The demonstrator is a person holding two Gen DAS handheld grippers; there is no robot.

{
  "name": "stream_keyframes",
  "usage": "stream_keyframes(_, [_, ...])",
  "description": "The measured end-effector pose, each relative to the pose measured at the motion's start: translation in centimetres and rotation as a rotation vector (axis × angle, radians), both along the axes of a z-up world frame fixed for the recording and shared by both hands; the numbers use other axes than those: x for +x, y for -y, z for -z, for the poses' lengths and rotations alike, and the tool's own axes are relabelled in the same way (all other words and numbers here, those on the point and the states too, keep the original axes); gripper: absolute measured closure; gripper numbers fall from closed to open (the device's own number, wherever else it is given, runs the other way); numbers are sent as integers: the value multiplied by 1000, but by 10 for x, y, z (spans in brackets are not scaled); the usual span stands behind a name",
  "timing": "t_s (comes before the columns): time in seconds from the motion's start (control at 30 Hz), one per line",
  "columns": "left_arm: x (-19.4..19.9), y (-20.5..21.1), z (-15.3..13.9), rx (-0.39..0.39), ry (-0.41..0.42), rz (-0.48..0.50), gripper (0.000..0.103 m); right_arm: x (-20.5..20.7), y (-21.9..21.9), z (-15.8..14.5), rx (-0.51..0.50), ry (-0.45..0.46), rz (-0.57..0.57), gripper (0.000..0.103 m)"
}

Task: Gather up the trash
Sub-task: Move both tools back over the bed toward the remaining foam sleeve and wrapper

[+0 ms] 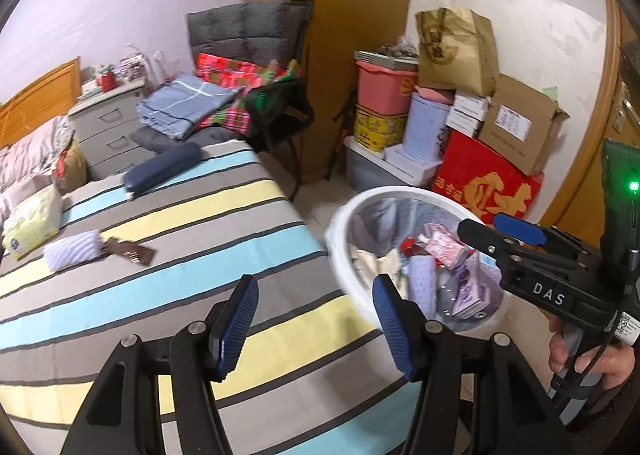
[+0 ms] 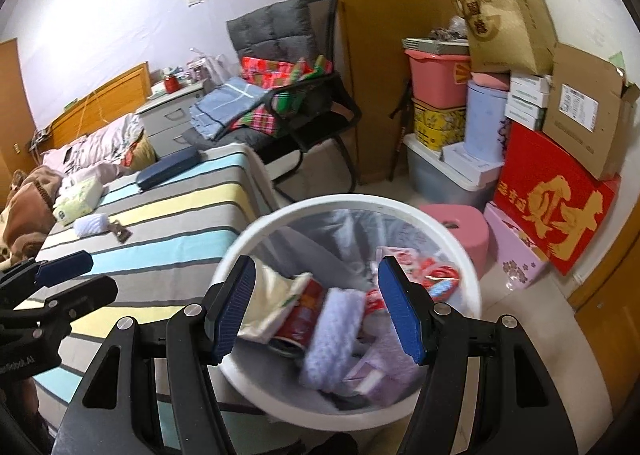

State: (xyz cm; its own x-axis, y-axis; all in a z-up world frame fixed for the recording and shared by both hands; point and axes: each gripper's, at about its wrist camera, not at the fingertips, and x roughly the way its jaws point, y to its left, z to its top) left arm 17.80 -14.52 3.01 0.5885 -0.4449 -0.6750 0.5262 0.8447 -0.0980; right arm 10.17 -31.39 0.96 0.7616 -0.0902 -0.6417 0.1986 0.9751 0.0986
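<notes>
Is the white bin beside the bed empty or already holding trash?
Holding trash: the white bin has wrappers, a red can and pale cloth-like pieces piled inside its liner.

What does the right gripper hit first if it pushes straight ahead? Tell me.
The right gripper, open and empty, points down into the white trash bin. It would probably meet the trash heaped inside first, likely the white knitted piece; depth is hard to judge.

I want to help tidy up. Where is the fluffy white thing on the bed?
The fluffy white roll lies on the striped bed, left in both views, between the tissue pack and a brown wrapper.
</notes>
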Motion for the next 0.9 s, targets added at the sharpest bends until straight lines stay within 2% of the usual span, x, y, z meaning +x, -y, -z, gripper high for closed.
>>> stream_keyframes(0.27, [2,-52,1,7,23,-86,44,11,-36,-1,-3,10,-77,38])
stream_keyframes(0.9, [26,-165,8,-9,9,-265,44,46,-122,4,-19,-8,-248,38])
